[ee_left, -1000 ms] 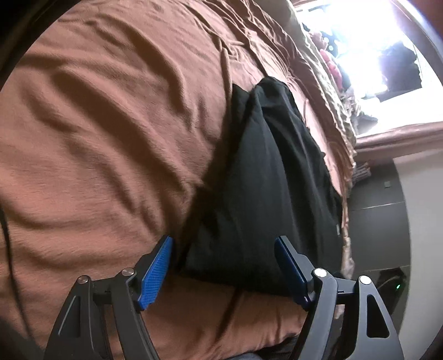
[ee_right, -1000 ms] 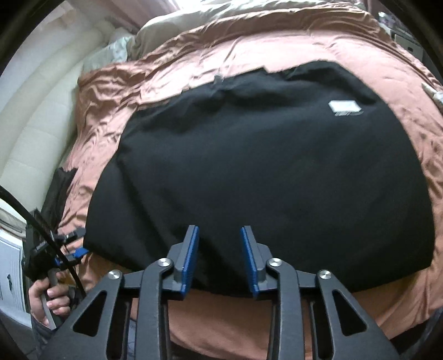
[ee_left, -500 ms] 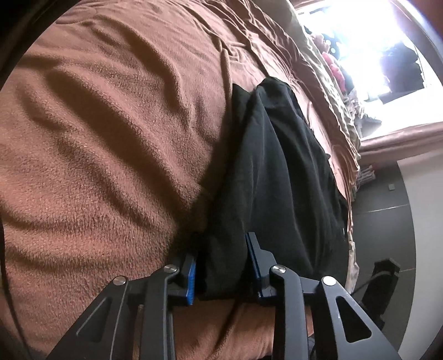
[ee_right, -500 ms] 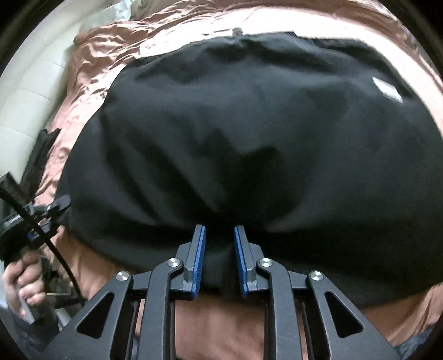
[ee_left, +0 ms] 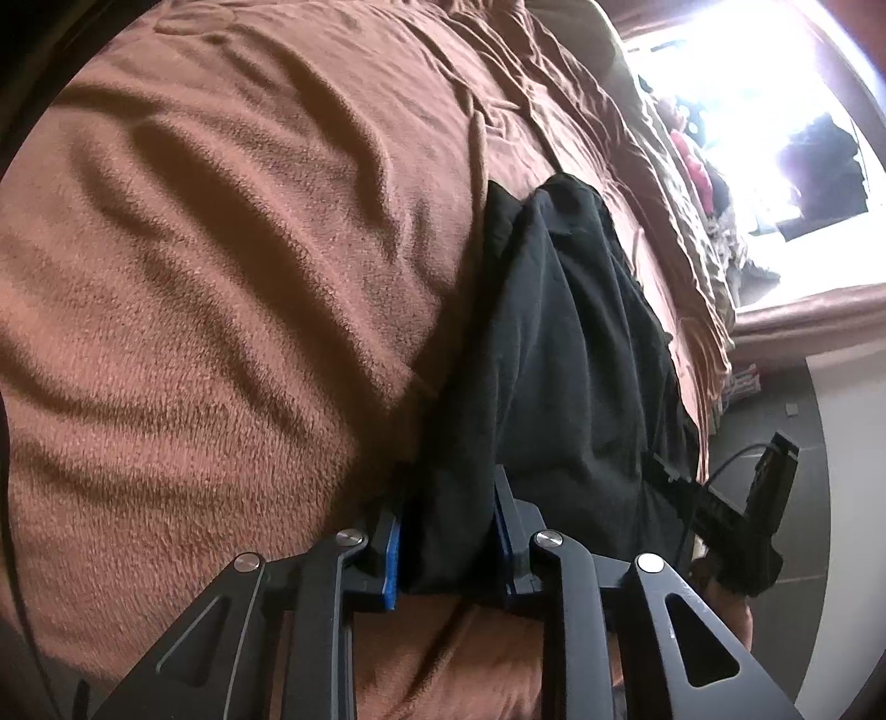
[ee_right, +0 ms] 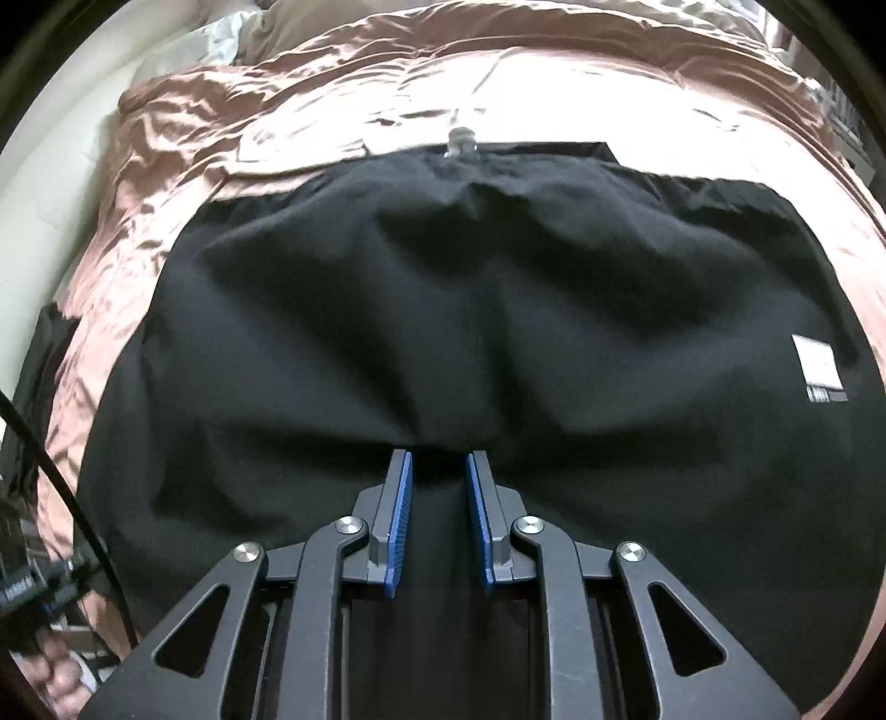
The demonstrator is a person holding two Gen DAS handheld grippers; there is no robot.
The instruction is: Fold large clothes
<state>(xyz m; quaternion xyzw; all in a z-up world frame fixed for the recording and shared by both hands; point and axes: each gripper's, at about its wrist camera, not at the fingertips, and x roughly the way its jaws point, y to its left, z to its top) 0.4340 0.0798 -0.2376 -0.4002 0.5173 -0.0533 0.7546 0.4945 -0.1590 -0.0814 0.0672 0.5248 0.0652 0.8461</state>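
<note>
Left gripper (ee_left: 447, 534), at 6 o'clock in the left wrist view: blue-padded fingers (ee_left: 392, 545) drawn close together, pinching the near edge of the black garment (ee_left: 576, 354). Right gripper (ee_right: 439, 518), at 6 o'clock in the right wrist view: jaws narrowed to a small gap with a bunched fold of the same garment (ee_right: 443, 310) clamped between them. The garment spreads over the bed's brown blanket (ee_left: 232, 266). At 3 o'clock in the right wrist view, a white label (ee_right: 818, 368) on the cloth; its writing is illegible. Beyond, toward 12 o'clock, pale pillows (ee_right: 221, 39); a bright window (ee_left: 736, 83) at 1 o'clock in the left wrist view.
</note>
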